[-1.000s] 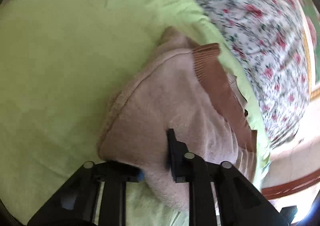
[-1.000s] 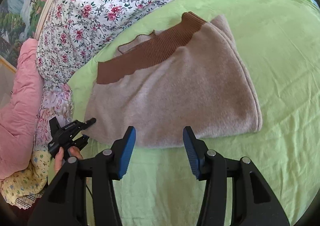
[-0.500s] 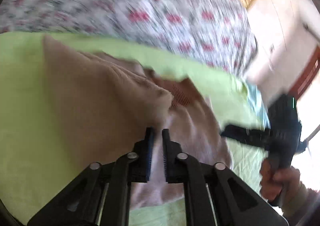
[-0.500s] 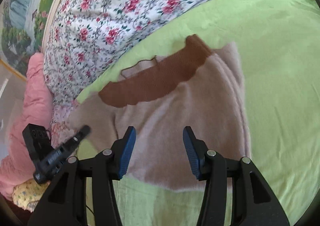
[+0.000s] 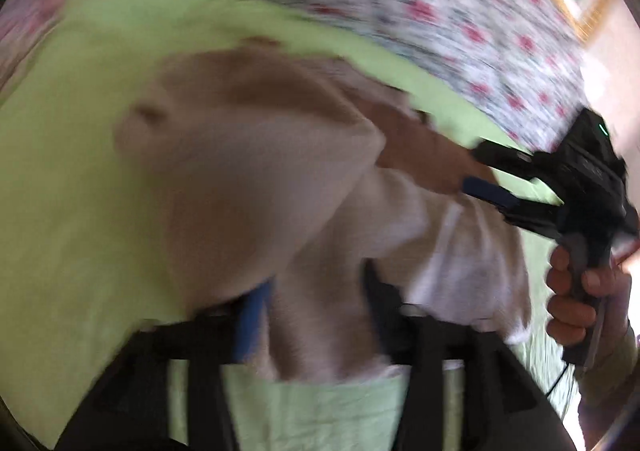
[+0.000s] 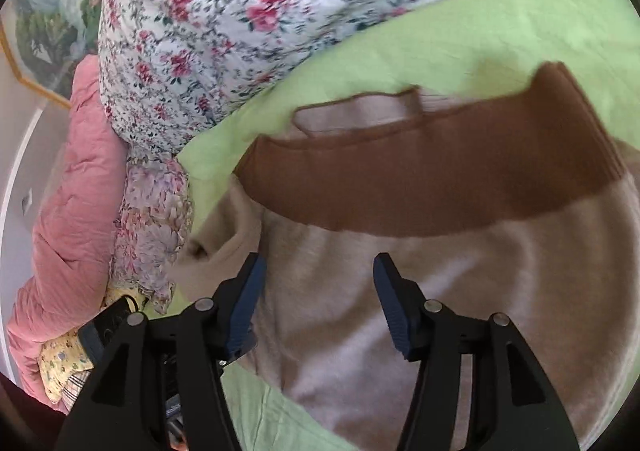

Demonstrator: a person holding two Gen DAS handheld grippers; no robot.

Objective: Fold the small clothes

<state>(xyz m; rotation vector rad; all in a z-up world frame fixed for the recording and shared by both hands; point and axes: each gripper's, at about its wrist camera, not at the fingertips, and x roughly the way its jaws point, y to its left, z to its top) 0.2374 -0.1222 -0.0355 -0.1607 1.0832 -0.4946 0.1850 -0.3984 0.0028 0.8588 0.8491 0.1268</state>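
Sweater point(image 6: 400, 271) lies mid-frame on the green sheet point(image 6: 460, 43), brown hem point(image 6: 432, 179) toward the top. Right gripper point(image 6: 318, 291) over it, jaws spread wide, nothing between them. Left gripper point(image 5: 316, 307) low in its blurred view — jaws apart, sweater folds point(image 5: 248, 171) bunched between them, probably not pinched. Floral quilt point(image 6: 240, 11) upper left.

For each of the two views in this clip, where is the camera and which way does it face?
Left wrist: sits on the left gripper, looking along its open fingers over the beige sweater; the right gripper and right hand show.
Right wrist: sits on the right gripper, facing the sweater's brown ribbed band and the floral quilt.
Shared: sweater, green sheet, quilt.
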